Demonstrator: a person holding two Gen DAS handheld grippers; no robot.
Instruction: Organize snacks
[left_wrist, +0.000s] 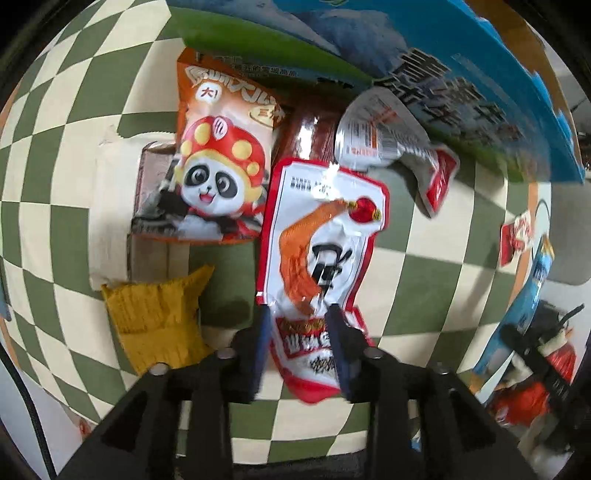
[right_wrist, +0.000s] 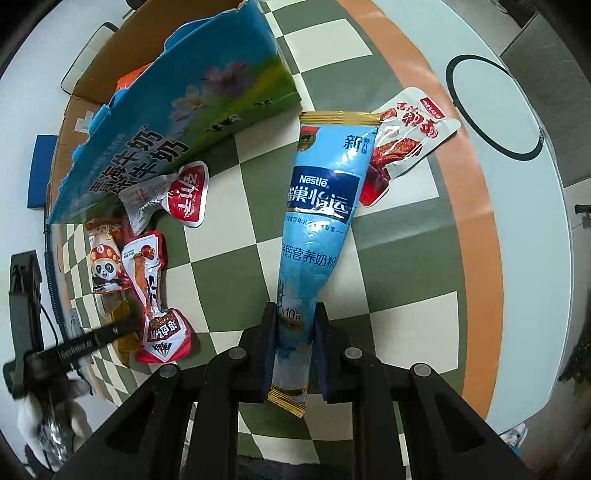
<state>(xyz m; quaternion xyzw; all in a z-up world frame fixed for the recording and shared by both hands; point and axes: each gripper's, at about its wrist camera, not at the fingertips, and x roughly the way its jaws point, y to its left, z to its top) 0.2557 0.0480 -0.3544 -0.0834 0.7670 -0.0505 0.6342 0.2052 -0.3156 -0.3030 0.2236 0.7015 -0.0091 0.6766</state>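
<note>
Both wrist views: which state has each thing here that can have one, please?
right gripper, shut on the blue sachet
blue sachet, sealed, clamped near one end
left gripper, open, jaws astride the red-white packet
red-white packet, sealed, not gripped
milk carton, torn open
panda packet, sealed, lying flat

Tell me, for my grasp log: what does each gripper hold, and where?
Right gripper: long blue milk-powder sachet, near its lower end. Left gripper: unclear grip on red-and-white snack pouch.

"Nestlé" is printed on the blue sachet.
</note>
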